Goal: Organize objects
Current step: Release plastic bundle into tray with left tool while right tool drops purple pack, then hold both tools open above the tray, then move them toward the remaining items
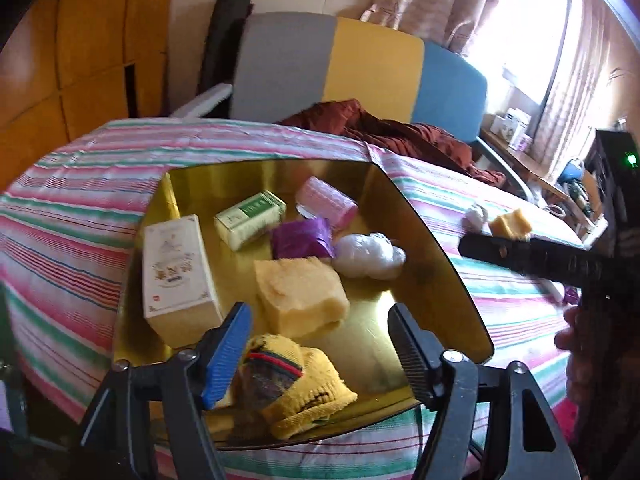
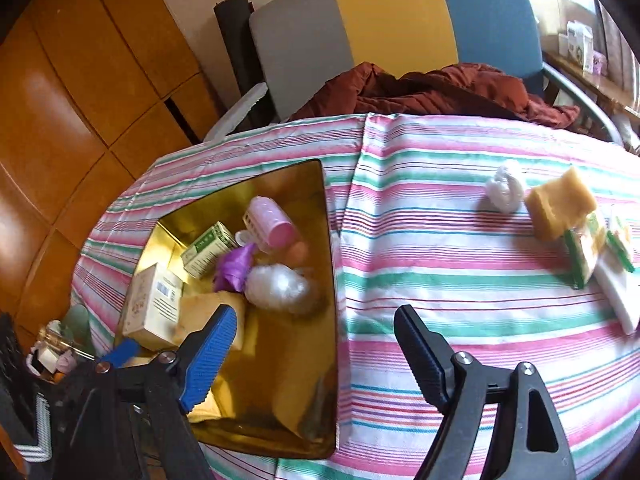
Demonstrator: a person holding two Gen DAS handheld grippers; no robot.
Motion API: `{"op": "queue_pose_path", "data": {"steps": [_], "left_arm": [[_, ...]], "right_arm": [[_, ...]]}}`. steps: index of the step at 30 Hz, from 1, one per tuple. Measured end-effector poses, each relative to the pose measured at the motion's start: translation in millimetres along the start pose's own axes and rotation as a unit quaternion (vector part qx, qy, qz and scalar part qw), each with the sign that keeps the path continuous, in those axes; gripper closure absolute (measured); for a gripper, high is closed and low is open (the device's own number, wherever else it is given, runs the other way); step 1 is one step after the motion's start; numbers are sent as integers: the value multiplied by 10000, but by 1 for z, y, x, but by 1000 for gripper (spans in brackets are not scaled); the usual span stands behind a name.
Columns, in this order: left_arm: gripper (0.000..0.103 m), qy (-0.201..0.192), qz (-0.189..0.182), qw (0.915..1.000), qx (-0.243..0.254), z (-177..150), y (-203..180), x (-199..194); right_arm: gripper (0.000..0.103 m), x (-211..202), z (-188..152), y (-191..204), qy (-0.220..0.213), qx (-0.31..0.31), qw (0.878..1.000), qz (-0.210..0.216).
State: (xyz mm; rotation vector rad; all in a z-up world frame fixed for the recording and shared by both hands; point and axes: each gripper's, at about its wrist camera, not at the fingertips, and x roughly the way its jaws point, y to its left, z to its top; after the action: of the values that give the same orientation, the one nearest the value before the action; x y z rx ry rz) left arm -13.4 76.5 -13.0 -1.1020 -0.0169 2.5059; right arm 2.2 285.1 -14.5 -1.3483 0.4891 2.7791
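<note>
A gold tray [image 1: 436,248] [image 2: 312,360] lies on the striped table. It holds a white box [image 1: 176,268], a green-and-white box [image 1: 250,216], a pink roller [image 1: 328,200], a purple packet [image 1: 302,238], a white plastic wad [image 1: 370,256], a yellow sponge [image 1: 300,296] and a yellow sock [image 1: 304,384]. My left gripper [image 1: 320,344] is open just above the sock, which lies between the fingers. My right gripper [image 2: 314,352] is open and empty over the tray's right edge. On the cloth to the right lie a second sponge [image 2: 560,204], a white wad [image 2: 506,190] and green-edged packets [image 2: 588,256].
A grey, yellow and blue chair [image 2: 396,16] with a rust-red cloth [image 2: 440,88] stands behind the table. A wooden cabinet [image 2: 80,100] is at the left. A cluttered shelf [image 1: 520,132] stands under the window. The right gripper's body [image 1: 560,264] reaches in from the right in the left wrist view.
</note>
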Motion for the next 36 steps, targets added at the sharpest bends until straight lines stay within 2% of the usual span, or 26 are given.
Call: {"op": "queue_pose_path", "data": {"steps": [5, 14, 36], "left_arm": [[28, -119, 329, 9994, -2, 2, 0, -7], [28, -208, 597, 9980, 37, 0, 0, -11], [21, -275, 817, 9956, 355, -5, -11, -11]], "right_arm": [[20, -8, -8, 8, -210, -356, 9983, -411], [19, -13, -23, 22, -381, -858, 9919, -851], [19, -17, -29, 16, -512, -809, 9891, -1121]]}}
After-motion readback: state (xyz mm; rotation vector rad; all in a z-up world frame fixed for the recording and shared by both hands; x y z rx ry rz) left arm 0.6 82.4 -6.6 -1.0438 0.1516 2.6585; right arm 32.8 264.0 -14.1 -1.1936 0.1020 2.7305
